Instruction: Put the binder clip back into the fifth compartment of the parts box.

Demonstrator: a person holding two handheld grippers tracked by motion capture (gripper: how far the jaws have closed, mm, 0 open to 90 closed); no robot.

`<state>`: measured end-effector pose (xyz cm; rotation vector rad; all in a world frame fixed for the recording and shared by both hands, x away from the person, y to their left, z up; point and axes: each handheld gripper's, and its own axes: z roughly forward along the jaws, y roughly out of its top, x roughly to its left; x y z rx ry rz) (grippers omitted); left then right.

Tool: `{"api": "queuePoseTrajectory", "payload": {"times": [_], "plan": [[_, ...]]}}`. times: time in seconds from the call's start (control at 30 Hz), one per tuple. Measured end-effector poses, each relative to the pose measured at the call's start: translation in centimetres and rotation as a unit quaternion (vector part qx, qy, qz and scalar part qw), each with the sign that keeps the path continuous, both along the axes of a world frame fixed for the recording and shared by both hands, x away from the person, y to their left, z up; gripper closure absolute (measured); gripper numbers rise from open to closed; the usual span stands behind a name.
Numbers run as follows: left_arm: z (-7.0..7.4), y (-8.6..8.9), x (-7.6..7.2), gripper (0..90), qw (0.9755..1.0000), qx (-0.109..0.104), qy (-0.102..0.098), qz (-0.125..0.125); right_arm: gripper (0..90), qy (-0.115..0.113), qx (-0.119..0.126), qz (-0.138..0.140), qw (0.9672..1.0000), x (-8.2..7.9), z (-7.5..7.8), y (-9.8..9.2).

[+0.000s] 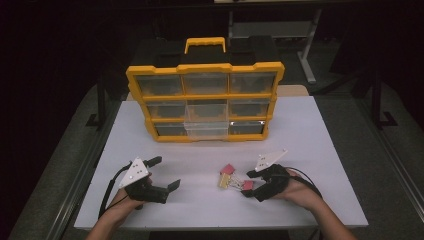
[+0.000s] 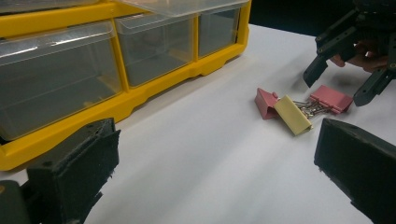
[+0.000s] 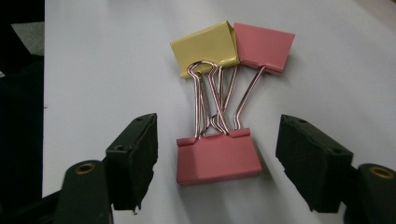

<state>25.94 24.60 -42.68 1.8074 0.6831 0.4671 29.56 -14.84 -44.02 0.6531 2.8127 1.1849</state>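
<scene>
Lying nearest, a pink binder clip [image 3: 218, 157] is sitting on the white desk [image 1: 310, 135] between the right hand-held gripper's [image 3: 217, 161] parted jaws, untouched. It is tangling handles with a yellow clip [image 3: 205, 46] and another pink clip [image 3: 264, 45]. Left hand-held gripper [image 1: 167, 172] is resting wide open near them.

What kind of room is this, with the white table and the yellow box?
Probably a workshop or lab set up for recording hand tasks. A bare white table stands in a dark room, holding a yellow drawer organizer and binder clips, while a person works with the handheld right gripper.
</scene>
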Motion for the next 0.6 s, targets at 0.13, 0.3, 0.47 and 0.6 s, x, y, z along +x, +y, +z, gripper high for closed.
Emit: {"api": "queuePoseTrajectory", "payload": {"times": [0.13,0.3,0.47,0.6], "plan": [[0.04,0.01,-0.01,0.0,1.0,-0.001,0.0,0.0,33.2,0.013,-0.001,-0.002,0.9999,-0.17,-0.11,0.23],[0.06,0.0,-0.02,0.0,1.0,0.0,-0.002,0.0,35.4,-0.002,-0.015,0.01,0.9998,0.02,-0.42,0.27],[0.05,0.05,0.0,0.0,1.0,0.0,-0.001,0.0,37.9,-0.008,-0.023,0.013,0.9996,-0.05,-0.59,0.37],[0.05,0.05,0.0,0.0,1.0,-0.001,-0.001,0.0,40.2,-0.009,-0.02,0.012,0.9997,-0.12,-0.74,0.31]]}}
